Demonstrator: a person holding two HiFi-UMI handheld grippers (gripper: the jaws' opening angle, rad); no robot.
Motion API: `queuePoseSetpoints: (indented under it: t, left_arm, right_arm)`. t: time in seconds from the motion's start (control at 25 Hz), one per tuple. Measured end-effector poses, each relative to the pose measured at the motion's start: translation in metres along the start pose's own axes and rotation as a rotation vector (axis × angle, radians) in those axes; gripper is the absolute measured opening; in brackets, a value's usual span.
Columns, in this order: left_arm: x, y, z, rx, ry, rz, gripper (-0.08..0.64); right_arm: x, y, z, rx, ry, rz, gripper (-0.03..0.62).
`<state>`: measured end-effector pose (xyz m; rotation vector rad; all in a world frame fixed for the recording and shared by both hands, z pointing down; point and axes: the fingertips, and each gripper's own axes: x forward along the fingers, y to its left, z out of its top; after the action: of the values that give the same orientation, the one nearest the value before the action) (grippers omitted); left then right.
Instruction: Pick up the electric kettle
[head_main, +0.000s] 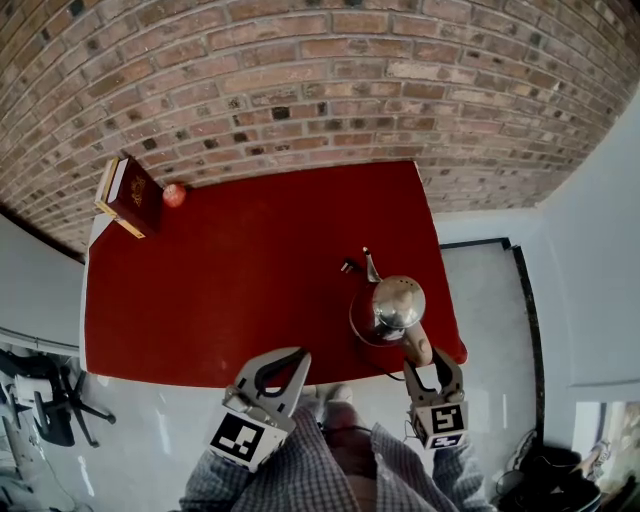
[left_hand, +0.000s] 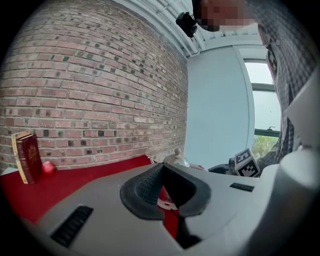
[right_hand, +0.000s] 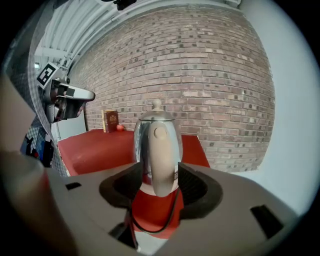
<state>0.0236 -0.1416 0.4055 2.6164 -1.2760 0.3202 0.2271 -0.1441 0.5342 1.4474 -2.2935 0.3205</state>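
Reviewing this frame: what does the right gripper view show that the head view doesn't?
Only the right gripper view: the handle standing between the right gripper's open tongs, not gripped. Only the head view: the spout and the plug on the red table. Both: the kettle, book, red ball and left gripper.

Glossy metal kettle (head_main: 400, 302), matt red tablecloth (head_main: 250, 280), rough brick wall (head_main: 300, 80)

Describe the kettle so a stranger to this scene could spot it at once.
On the red table by the brick wall, look at its near right corner. The kettle there is the only shiny metal thing, with a beige handle.
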Motion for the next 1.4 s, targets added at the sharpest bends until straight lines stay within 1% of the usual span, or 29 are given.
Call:
queuePoseSetpoints:
  t: [0.44, 0.64, 0.84, 1.16, 1.4]
  left_arm:
    - [0.005, 0.004, -0.002, 0.006, 0.013, -0.011, 0.003]
    - [0.005, 0.007, -0.002, -0.002, 0.022, -0.006, 0.003]
    - [0.007, 0.011, -0.001, -0.001, 0.018, -0.011, 0.003]
    - [0.01, 0.015, -0.001, -0.004, 0.02, -0.017, 0.003]
    - [0.014, 0.017, -0.002, -0.008, 0.028, -0.02, 0.003]
  right_arm:
    - [0.017, 0.003, 0.022, -0.039, -0.054, 0.009, 0.224]
    - [0.02, 0.004, 0.037, -0.041, -0.097, 0.009, 0.224]
    - [0.025, 0.004, 0.049, -0.048, -0.12, 0.001, 0.217]
    - [0.025, 0.007, 0.053, -0.063, -0.15, 0.03, 0.195]
    - [0.024, 0.006, 0.059, -0.045, -0.186, 0.046, 0.185]
